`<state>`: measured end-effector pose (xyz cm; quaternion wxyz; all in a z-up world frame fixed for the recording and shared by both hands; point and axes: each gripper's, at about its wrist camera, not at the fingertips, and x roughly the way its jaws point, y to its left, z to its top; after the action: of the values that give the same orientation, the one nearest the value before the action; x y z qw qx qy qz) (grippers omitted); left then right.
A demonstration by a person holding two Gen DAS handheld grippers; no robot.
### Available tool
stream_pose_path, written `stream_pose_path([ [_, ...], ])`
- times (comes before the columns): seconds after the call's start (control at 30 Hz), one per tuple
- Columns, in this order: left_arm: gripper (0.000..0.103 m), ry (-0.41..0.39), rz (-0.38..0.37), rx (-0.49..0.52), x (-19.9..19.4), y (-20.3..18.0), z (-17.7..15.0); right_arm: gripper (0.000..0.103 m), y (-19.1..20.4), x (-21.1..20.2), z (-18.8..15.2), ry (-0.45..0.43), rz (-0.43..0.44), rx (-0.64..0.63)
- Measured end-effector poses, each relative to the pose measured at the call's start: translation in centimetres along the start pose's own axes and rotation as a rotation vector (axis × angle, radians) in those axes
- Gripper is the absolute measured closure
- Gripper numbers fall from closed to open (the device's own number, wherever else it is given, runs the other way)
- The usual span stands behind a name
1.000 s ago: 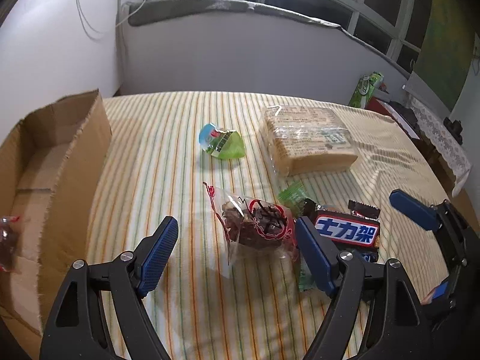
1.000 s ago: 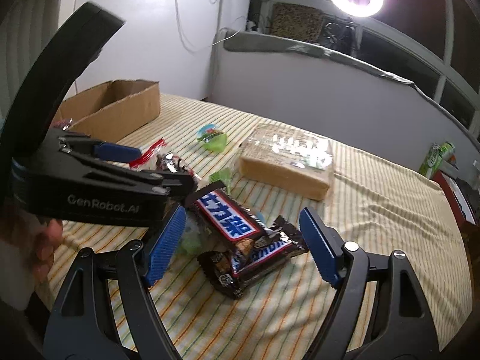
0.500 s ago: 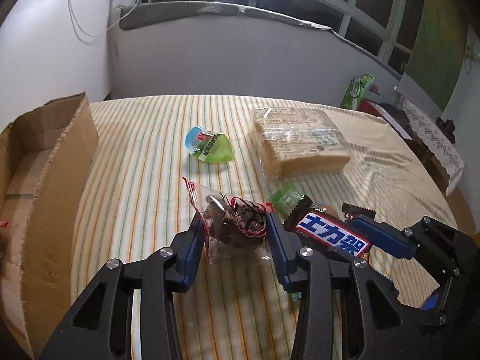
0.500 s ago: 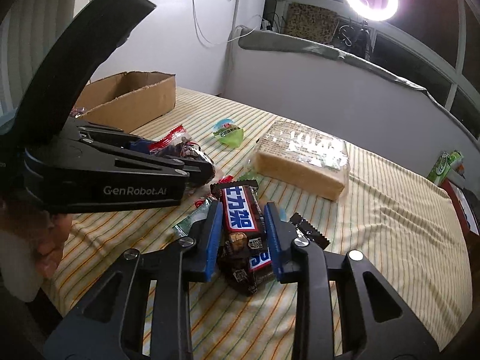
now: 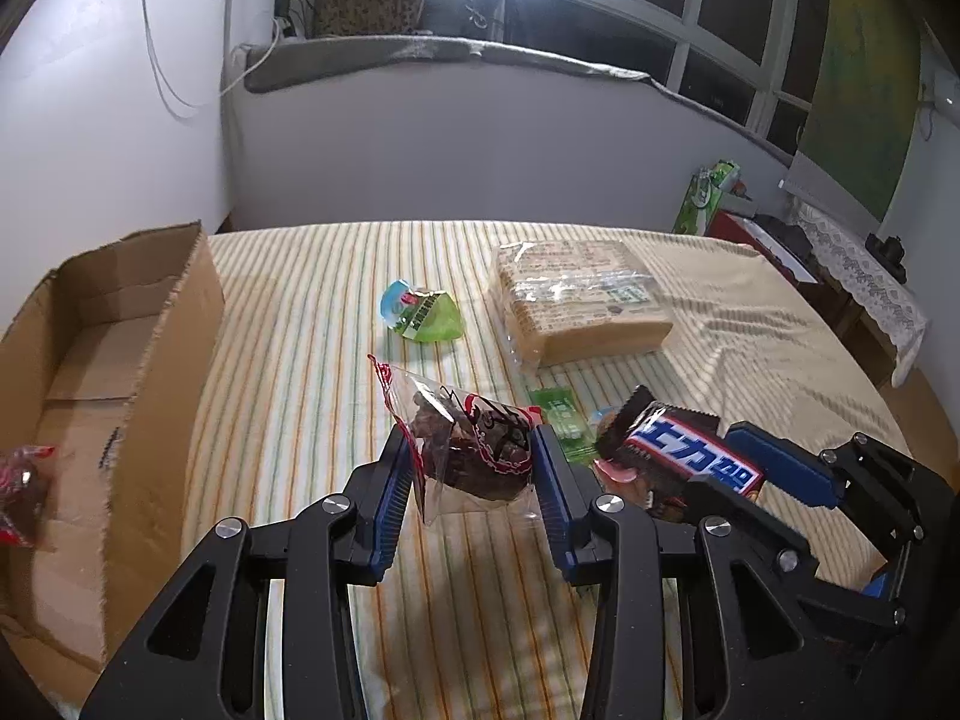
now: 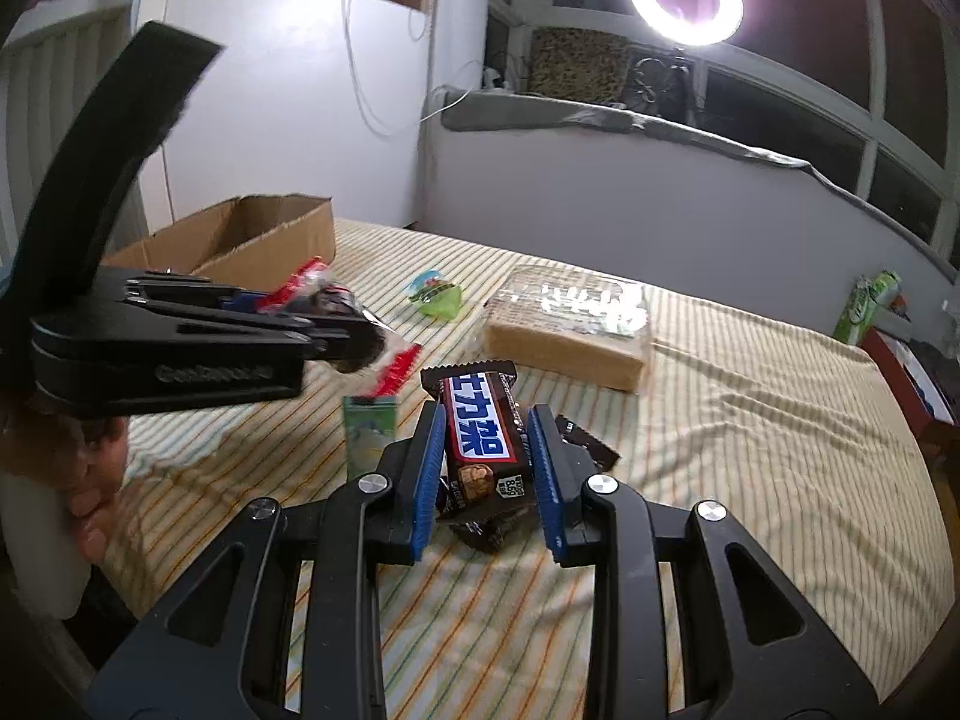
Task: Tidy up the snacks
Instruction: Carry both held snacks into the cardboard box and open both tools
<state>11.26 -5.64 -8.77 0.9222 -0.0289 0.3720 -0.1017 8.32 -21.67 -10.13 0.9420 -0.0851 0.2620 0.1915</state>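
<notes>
My left gripper (image 5: 474,468) is shut on a clear packet of dark dried snack with red trim (image 5: 474,450), lifted a little off the striped cloth. In the right wrist view that packet (image 6: 354,339) shows at the left, in the left gripper's black body. My right gripper (image 6: 486,450) is shut on a brown chocolate bar with a blue and white label (image 6: 483,432), which the left wrist view shows as the bar (image 5: 690,450) raised at the right. A second dark bar (image 6: 585,441) lies under it. The open cardboard box (image 5: 120,360) stands at the left, a red-trimmed packet (image 5: 21,480) inside.
On the striped table lie a green and blue wrapped sweet (image 5: 423,312), a large wrapped block of biscuits (image 5: 582,306) and a thin green sachet (image 6: 369,426). A green carton (image 5: 708,195) stands beyond the far right edge. A hand (image 6: 90,498) holds the left gripper.
Both grippers went from wide open to shut, the left on the dried-snack packet, the right on the chocolate bar. Both snacks have since risen off the cloth.
</notes>
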Motion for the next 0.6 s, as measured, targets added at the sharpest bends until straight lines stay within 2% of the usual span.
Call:
stream_pose_path([
  [0.17, 0.065, -0.050, -0.005, -0.009, -2.4, 0.0, 0.3, 0.074, -0.6, -1.8, 0.3, -0.037, -0.018, 0.060],
  [0.37, 0.065, -0.133, -0.031, -0.064, -6.2, 1.4, 1.1, 0.074, 0.0, -4.8, 1.3, -0.100, -0.055, 0.066],
  [0.6, 0.065, -0.259, -0.015, -0.005, -11.4, 0.2, 2.3, 0.074, 0.8, -9.5, 3.9, -0.206, -0.099, 0.035],
])
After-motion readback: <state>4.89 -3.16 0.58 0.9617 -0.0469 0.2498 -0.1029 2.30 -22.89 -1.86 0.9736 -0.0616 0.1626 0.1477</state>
